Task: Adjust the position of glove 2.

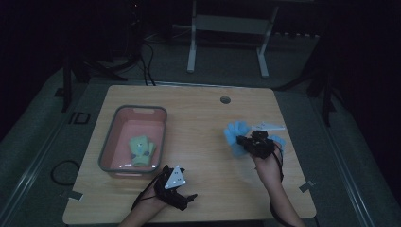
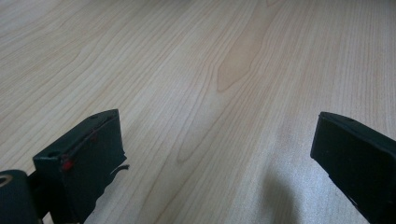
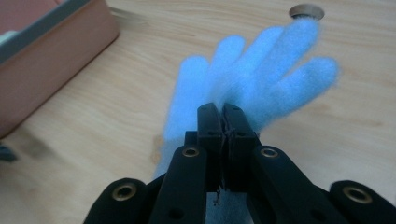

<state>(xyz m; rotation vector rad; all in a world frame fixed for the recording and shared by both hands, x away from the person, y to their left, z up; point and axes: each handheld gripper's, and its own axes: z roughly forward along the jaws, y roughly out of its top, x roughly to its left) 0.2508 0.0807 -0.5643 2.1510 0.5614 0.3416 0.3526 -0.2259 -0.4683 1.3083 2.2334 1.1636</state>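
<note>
The right gripper [image 3: 223,112] is clenched on a fuzzy blue glove [image 3: 261,79], its 2 jaws pressed together over the fabric near the cuff, the glove's fingers fanning away toward the round cable hole [image 3: 306,11] in the table [image 1: 203,113]. From the high view, that gripper and the blue glove [image 1: 235,137] sit well to the right of the pink bin [image 1: 109,142], with open bare wood between them. A green glove [image 1: 141,150] lies inside the bin. The left gripper [image 1: 182,197] rests near the table's near edge, just right of the bin's near corner; its 2 jaws stand wide apart over bare wood, gripping nothing.
</note>
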